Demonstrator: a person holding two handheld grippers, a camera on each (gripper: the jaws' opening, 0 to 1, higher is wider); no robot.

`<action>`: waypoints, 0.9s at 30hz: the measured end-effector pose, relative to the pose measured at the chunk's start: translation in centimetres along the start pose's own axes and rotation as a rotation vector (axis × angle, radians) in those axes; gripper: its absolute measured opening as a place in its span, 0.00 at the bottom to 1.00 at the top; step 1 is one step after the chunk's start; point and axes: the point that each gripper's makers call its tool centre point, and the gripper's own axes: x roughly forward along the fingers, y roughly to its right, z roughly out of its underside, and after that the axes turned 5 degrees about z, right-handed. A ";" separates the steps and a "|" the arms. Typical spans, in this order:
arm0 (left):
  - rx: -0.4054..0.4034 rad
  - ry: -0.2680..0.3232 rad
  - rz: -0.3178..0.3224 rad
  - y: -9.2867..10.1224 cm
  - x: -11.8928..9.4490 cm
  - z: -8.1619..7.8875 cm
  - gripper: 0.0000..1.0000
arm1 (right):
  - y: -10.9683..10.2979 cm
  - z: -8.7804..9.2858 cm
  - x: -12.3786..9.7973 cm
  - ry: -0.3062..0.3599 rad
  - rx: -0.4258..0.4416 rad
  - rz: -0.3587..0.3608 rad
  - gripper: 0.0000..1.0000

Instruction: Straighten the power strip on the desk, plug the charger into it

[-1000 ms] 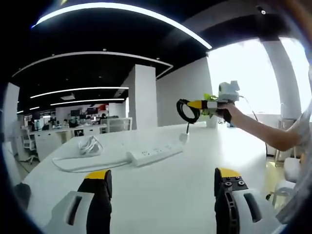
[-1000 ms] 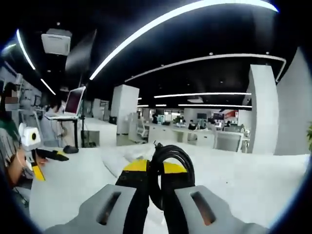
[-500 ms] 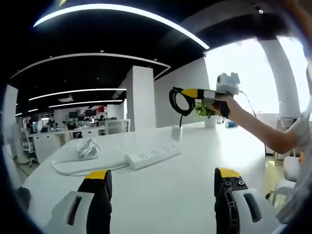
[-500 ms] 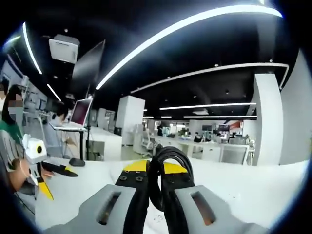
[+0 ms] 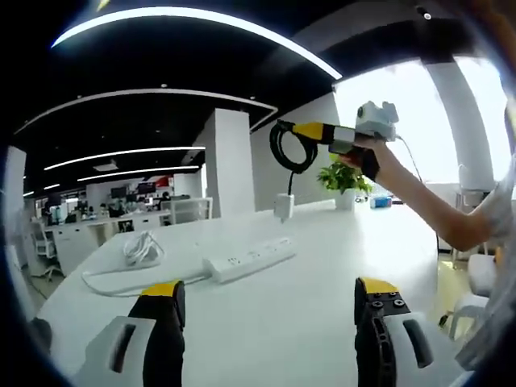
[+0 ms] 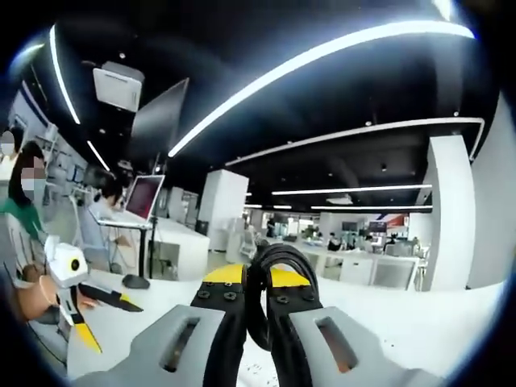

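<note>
White cord: bundled at far left of desk, trailing along the surface to the strip.
Power strip: white, flat on desk, lying at a slant, sockets up; markings too small to read.
Left gripper: low over the near desk edge, yellow-tipped jaws wide apart, nothing between.
Charger: white block dangling on its lead above the strip's far end, clear of the desk.
Black cable: coiled loop, pinched between closed jaws.
Right gripper: raised above desk, clamped on the coil.
Writing: none legible anywhere.
</note>
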 end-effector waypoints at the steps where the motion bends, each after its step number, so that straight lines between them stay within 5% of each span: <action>1: 0.004 0.000 0.002 0.1 0.0 -0.1 0.88 | -0.1 -0.1 0.0 0.000 0.001 -0.003 0.06; 27: 0.033 0.120 0.078 -0.5 3.4 -3.8 0.87 | -1.7 0.7 0.8 -0.058 0.048 -0.065 0.06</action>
